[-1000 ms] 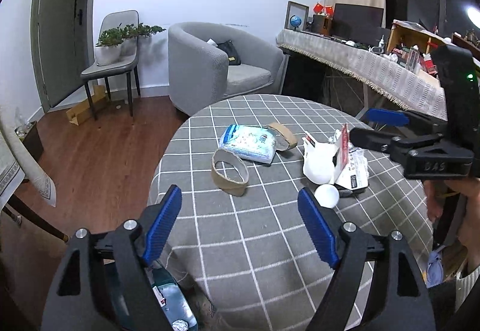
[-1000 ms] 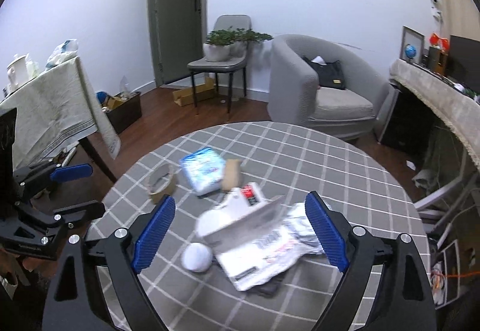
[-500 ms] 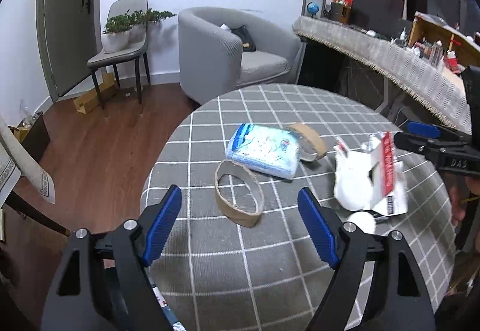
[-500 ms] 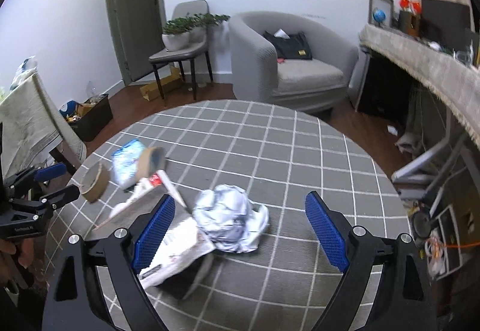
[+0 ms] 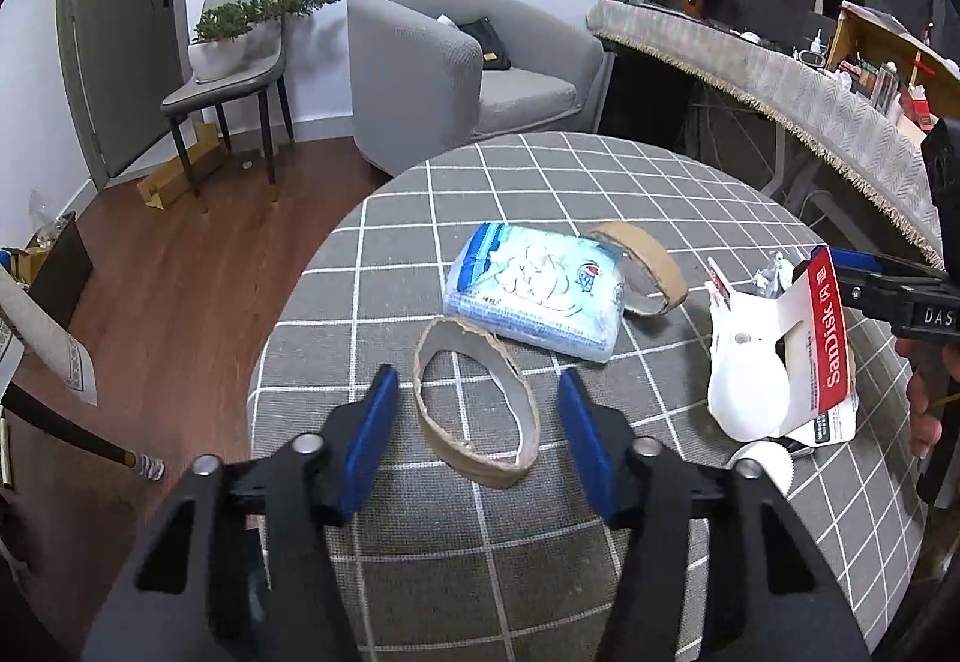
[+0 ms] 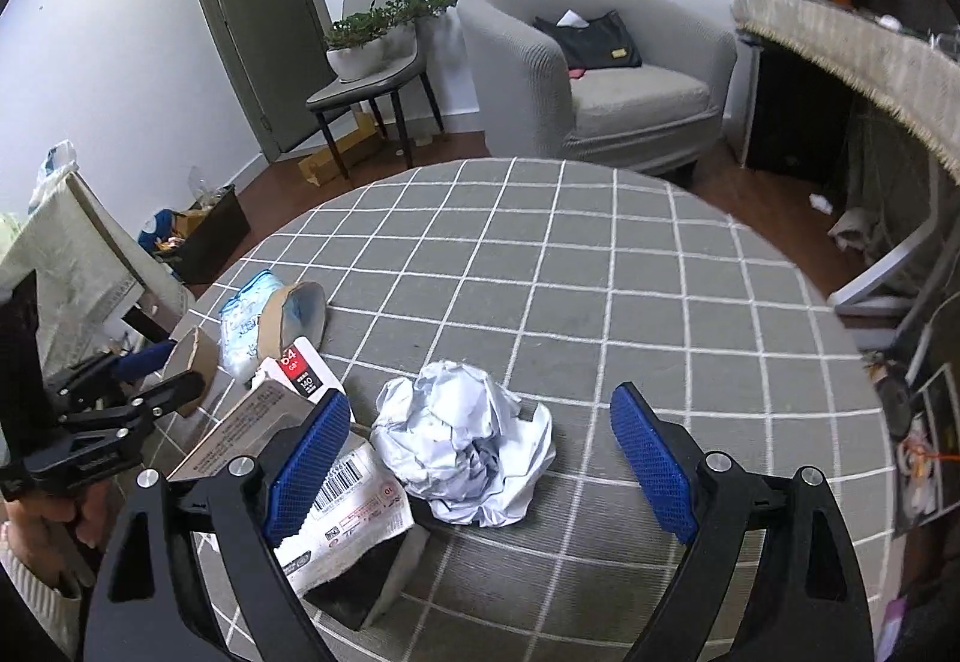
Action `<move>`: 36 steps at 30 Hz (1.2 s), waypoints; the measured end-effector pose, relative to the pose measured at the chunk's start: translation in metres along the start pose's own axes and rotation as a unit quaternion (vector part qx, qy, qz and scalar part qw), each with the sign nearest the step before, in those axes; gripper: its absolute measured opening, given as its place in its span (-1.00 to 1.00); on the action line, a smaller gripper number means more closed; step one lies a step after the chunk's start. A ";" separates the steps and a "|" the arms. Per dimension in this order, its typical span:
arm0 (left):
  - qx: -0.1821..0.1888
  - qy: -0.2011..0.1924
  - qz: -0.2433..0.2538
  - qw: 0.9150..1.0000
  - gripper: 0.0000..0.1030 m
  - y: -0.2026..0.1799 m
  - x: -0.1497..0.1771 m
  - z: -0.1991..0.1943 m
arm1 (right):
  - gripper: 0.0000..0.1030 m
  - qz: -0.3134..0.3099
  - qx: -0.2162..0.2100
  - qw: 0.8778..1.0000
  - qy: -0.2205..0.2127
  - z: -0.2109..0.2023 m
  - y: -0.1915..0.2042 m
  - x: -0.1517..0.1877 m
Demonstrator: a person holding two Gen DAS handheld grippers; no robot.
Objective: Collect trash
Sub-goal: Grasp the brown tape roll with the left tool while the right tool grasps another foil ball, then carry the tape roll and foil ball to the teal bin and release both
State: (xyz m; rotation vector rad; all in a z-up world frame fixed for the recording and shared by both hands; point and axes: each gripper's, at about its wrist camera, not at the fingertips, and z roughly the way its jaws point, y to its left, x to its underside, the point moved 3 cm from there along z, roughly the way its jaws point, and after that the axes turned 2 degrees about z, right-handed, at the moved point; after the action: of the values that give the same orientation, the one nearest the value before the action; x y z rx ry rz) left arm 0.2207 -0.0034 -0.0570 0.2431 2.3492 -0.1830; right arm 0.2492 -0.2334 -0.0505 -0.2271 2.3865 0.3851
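Nothing looks collected yet; all the trash still lies on the counter [image 5: 540, 560], a round top under grey checked cloth. The left tongs [image 5: 477, 434] hang spread apart around a rough cardboard tape ring [image 5: 474, 410], not gripping it. The right tongs [image 6: 480, 458] gape wide over a crumpled white wrapper [image 6: 465, 452], beside a flattened SanDisk card package [image 5: 828, 338]. Farther off lie a soft blue tissue pack [image 5: 534, 296] and a second cardboard ring [image 5: 645, 266].

Black hand-held gripper [image 5: 477, 434], blue ribbed pads [image 5: 369, 437], silver screws.
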 end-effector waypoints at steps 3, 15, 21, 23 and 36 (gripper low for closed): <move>-0.003 0.006 0.004 1.000 -0.11 -0.001 0.001 0.002 | 0.74 0.008 -0.001 1.000 0.010 0.004 -0.002 0.001; 0.002 -0.011 -0.002 1.000 -0.17 0.004 0.004 -0.004 | -0.01 0.024 -0.019 0.999 0.021 0.013 0.002 0.003; 0.007 -0.022 -0.024 0.999 -0.17 0.011 0.004 -0.011 | -0.03 0.020 0.018 0.999 -0.020 -0.001 0.003 -0.005; 0.007 -0.025 -0.027 0.999 -0.17 0.012 0.004 -0.014 | -0.03 0.020 0.024 0.999 -0.036 -0.007 0.003 -0.007; -0.013 -0.048 -0.040 0.998 -0.18 0.031 0.019 -0.048 | -0.03 -0.030 0.007 0.994 -0.109 -0.034 0.052 -0.016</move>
State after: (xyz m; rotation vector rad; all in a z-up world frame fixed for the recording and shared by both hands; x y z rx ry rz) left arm 0.1821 0.0391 -0.0388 0.1256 2.2667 -0.1981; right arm 0.2265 -0.1952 -0.0043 -0.2366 2.1618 0.3456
